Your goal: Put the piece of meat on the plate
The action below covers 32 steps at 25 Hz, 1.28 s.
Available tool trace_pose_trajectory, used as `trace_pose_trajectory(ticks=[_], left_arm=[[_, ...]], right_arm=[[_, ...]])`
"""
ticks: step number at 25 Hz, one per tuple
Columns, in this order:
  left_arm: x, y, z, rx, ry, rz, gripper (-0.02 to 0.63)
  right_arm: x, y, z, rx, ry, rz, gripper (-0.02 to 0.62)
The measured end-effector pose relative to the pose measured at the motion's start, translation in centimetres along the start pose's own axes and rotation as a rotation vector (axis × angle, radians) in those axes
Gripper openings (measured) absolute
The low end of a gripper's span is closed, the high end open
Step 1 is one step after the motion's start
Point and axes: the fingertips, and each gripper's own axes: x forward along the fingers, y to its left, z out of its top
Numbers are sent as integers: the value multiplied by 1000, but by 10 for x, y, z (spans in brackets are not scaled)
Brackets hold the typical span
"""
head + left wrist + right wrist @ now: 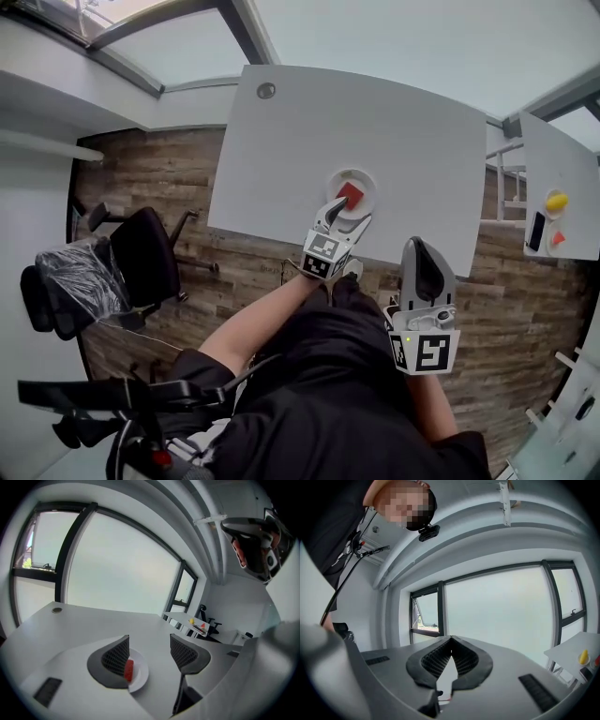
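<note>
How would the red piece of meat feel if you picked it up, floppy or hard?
Probably stiff: the piece of meat shows straight edges on the plate, like a toy block. Likely light, being small beside the open left gripper. Its flat faces suggest it would slide, not roll.

Meat (pixel 350 194) on plate (pixel 362 180) — plate by front edge of table (pixel 309 131).
</note>
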Motion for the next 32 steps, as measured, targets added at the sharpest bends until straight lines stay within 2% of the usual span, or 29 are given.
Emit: trace_pose_trajectory(ticks=[5, 11, 19, 22, 26, 32], left_arm=[[-25, -1, 13, -12, -36, 16, 276], [-65, -5, 60, -20, -143, 37, 276], [-114, -10, 114, 33, -248, 122, 276], [-121, -15, 124, 78, -271, 135, 276], [-129, -14, 133, 57, -308, 145, 276], [-143, -20, 162, 99, -406, 162, 276]], right_arm=[[3, 10, 0, 7, -14, 47, 5], [11, 22, 5, 9, -36, 86, 5], [16, 18, 6, 15, -48, 84, 5], [16, 17, 7, 15, -49, 80, 5], [20, 18, 10, 6, -57, 83, 5], [24, 16, 13, 0, -60, 81, 5]])
